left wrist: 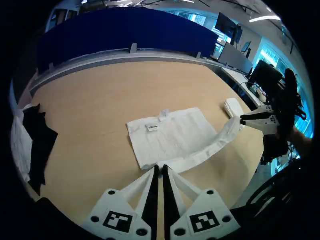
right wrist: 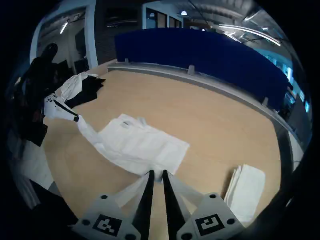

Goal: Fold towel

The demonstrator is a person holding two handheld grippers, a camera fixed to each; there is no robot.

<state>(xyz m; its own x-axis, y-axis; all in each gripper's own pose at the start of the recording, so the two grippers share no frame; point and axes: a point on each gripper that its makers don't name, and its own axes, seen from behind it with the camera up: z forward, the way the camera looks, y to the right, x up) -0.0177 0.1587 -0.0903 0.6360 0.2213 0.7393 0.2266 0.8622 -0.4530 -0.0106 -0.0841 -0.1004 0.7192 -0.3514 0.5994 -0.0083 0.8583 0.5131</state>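
Two corners of the white towel [left wrist: 172, 134] are pinched: the left gripper [left wrist: 159, 167] has its fingers together on the near corner, and the right gripper [left wrist: 241, 119] is clamped on the other, lifting the edge between them off the wooden table [left wrist: 100, 100]. The fold looks barely begun, since the rest lies flat mid-table and the edge is not yet carried across. A stack of folded towels [left wrist: 234, 106] sits nearby.
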